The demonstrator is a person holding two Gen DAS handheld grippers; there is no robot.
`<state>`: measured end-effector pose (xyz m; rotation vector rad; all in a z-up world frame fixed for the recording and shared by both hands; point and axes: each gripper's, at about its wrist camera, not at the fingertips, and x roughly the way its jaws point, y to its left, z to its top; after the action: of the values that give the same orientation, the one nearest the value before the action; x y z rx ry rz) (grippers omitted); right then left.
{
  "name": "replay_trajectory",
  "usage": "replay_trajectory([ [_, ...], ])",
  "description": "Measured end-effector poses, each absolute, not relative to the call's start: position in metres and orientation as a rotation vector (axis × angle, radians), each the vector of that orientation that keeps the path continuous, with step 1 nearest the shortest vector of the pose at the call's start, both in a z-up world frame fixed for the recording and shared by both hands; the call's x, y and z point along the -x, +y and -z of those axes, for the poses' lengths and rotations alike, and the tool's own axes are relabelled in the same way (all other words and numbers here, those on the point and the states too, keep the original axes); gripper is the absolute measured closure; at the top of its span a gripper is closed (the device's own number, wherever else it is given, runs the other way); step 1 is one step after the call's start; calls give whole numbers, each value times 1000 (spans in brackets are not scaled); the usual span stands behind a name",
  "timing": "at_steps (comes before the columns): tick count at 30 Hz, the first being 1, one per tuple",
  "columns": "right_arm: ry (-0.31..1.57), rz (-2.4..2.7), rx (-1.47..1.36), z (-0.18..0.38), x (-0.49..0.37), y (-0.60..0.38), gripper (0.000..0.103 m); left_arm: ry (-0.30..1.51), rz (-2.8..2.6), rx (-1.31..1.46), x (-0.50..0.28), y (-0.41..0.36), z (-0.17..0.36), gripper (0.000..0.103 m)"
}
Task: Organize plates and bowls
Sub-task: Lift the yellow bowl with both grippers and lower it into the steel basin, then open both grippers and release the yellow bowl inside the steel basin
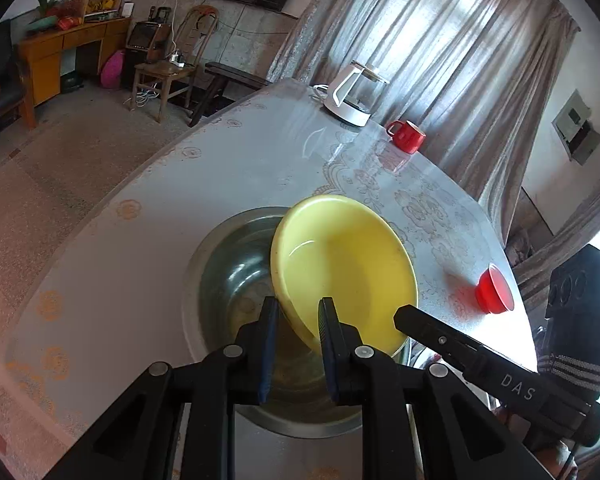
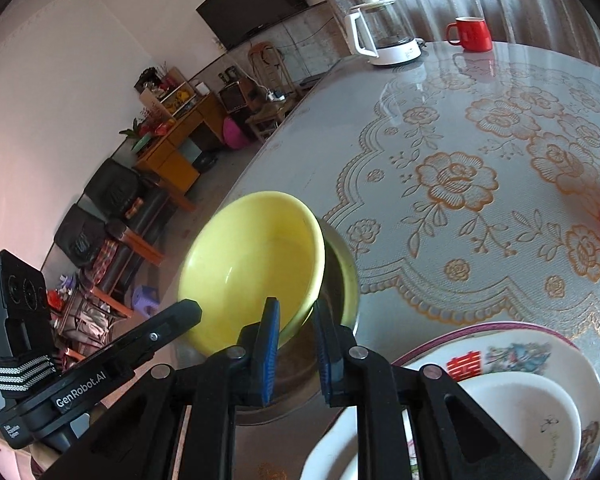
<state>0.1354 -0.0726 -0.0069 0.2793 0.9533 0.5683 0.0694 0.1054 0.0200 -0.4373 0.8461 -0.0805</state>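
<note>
A yellow bowl (image 1: 344, 264) hangs tilted over a wide steel bowl (image 1: 228, 272) standing on the table. My left gripper (image 1: 298, 304) is shut on the yellow bowl's near rim, which passes between its blue pads. The right gripper (image 2: 296, 304) is shut on the opposite rim of the same yellow bowl (image 2: 252, 264), with the steel bowl (image 2: 346, 280) just behind it. Each view shows the other gripper's black finger reaching the bowl's edge from the side. A stack of patterned and white plates (image 2: 540, 360) lies at the lower right of the right wrist view.
On the lace-covered round table (image 2: 460, 184) stand a white kettle (image 1: 352, 96) and a red mug (image 1: 408, 136) at the far side. A small red bowl (image 1: 494, 290) lies tipped near the right edge. Chairs, a desk and curtains surround the table.
</note>
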Motion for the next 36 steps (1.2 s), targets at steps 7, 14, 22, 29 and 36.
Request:
replay_trajectory([
  [7,965,-572,-247,13,-131,-61,86,854,48,403,-66,104,-12,84],
  [14,961,-567,-208,16,-127,-55,85,856,25,375,-64,103,-3,84],
  [22,950,-559,-154,21,-122,-45,82,852,7,341,-62,101,1,84],
  [29,935,-543,-143,21,-118,-44,79,840,-3,327,-60,101,1,84],
  [36,915,-531,-117,20,-113,-42,75,807,-16,273,-56,93,-3,68],
])
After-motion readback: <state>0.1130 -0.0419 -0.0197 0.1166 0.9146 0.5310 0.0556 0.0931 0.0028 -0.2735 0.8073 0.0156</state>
